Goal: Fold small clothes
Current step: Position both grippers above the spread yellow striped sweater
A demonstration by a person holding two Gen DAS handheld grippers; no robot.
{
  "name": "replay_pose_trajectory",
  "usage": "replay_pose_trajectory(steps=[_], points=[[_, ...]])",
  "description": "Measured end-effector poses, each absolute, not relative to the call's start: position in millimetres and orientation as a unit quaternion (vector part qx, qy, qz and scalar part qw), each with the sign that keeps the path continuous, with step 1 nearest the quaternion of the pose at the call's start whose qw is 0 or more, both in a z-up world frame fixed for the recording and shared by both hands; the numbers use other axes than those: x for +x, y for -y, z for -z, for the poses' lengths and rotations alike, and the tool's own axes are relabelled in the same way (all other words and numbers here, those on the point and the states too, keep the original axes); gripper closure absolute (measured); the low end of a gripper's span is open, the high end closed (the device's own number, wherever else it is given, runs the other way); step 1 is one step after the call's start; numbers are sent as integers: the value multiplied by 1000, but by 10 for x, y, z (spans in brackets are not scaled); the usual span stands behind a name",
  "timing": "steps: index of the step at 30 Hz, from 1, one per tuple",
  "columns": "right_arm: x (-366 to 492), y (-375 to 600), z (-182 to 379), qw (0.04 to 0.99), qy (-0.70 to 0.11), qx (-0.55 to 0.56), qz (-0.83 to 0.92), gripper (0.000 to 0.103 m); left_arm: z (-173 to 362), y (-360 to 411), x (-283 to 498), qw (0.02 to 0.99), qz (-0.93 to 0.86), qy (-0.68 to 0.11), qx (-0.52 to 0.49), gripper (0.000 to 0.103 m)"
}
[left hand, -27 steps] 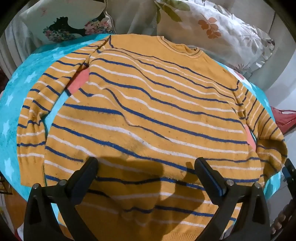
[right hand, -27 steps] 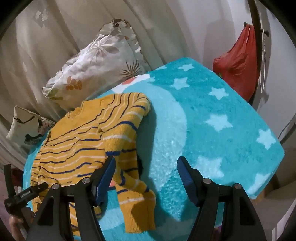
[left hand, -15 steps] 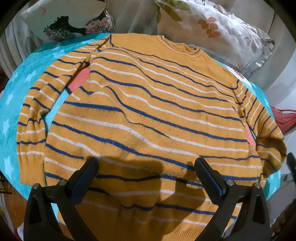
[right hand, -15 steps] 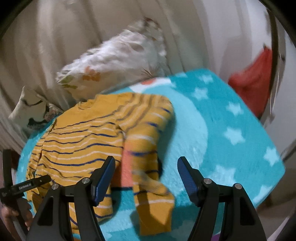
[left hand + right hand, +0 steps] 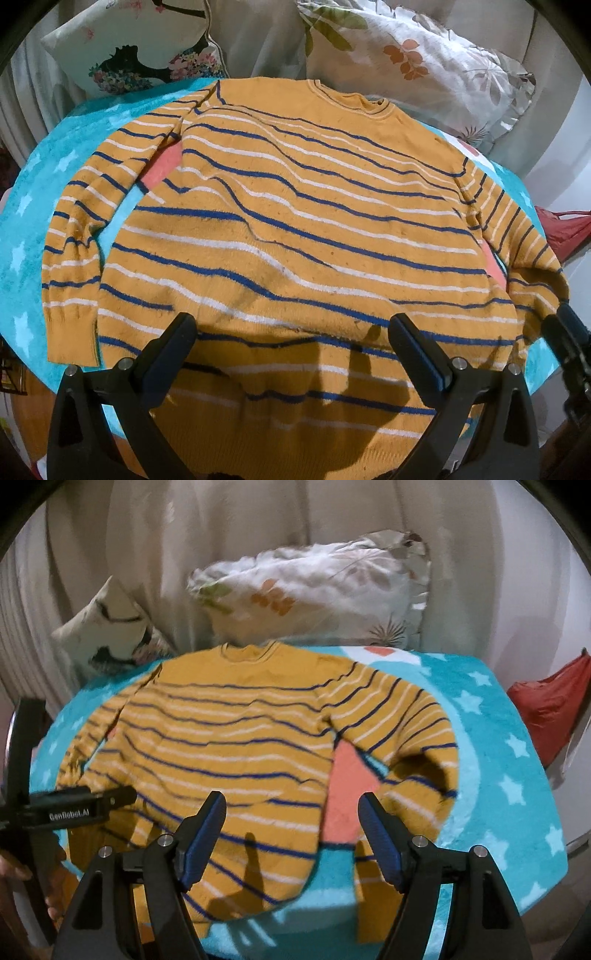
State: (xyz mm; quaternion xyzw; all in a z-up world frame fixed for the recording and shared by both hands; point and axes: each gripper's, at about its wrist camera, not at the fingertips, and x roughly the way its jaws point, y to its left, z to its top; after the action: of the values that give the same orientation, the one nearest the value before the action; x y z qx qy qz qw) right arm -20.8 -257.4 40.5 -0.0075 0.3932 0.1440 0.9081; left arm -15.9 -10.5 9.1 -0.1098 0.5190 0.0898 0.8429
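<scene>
Your left hand-held gripper stands wide and empty over the hem of the striped sweater, fingers apart above the cloth with nothing between them. In this left wrist view the sweater lies flat and face up on the turquoise star blanket, collar pointing away from you toward the pillows, hem nearest you. Its long axis runs from hem to collar, straight ahead of the camera, with the stripes crossing it. The left sleeve lies down alongside the body. The hem seems to drape over the near edge of the blanket, so a careless tug could, I judge, drag the whole garment toward you.

In the right wrist view, which is somewhat blurred, your right hand-held gripper is also spread wide and holds nothing, hovering above the gap between the body and the right sleeve. That sleeve bends at the elbow and its cuff hangs off the near edge. The left hand-held gripper shows at the left. The risk here, as I see it, is pinching only the top layer, or lifting the sleeve unevenly, which would leave a crooked fold; the bunched wrinkles across the chest could also get folded in.
</scene>
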Motion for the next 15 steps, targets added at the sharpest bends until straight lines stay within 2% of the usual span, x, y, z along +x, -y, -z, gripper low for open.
replay_pose_trajectory(steps=[15], points=[[-284, 2487, -278, 896, -430, -19, -109, 24, -92, 80, -349, 851, -83, -504, -125, 0]])
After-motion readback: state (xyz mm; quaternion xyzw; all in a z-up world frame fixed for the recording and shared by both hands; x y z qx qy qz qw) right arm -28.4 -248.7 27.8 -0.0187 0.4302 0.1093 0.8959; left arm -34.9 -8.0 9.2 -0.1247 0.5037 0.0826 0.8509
